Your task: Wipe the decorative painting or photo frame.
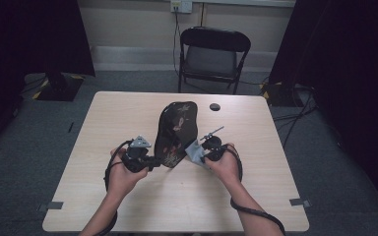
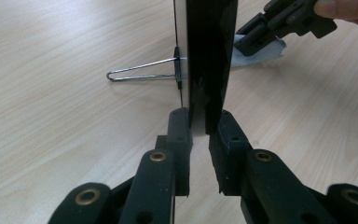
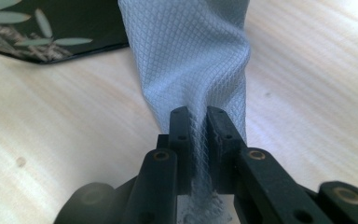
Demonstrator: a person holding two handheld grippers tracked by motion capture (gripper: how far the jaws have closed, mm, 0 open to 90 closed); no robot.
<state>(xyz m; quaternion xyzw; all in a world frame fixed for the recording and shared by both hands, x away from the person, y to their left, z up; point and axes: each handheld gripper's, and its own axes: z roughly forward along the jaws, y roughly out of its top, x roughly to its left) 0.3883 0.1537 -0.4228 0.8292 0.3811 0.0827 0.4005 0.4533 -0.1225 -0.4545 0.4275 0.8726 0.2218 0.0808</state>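
A person at a pale wooden bench [image 1: 128,206] steadies a black, leaf-patterned curved panel [image 1: 176,132] on its edge with the left tool [image 2: 199,128], whose jaws are clamped narrowly on the panel's near edge. The panel rises straight up from between that tool's pads, with its wire stand [image 2: 140,74] splayed out to one side. The right tool [image 3: 199,120] is pinched tight on a grey waffle-weave cloth [image 3: 191,56], which trails away from its jaws toward the panel's dark face just ahead. The work in hand looks to be wiping the panel. Done well, it calls for a firm, unmoving left grip so the panel stays upright, and light, even strokes of the cloth flat along the glossy face. Pressing too hard from the right would likely tip the panel over its stand or twist it in the left jaws.
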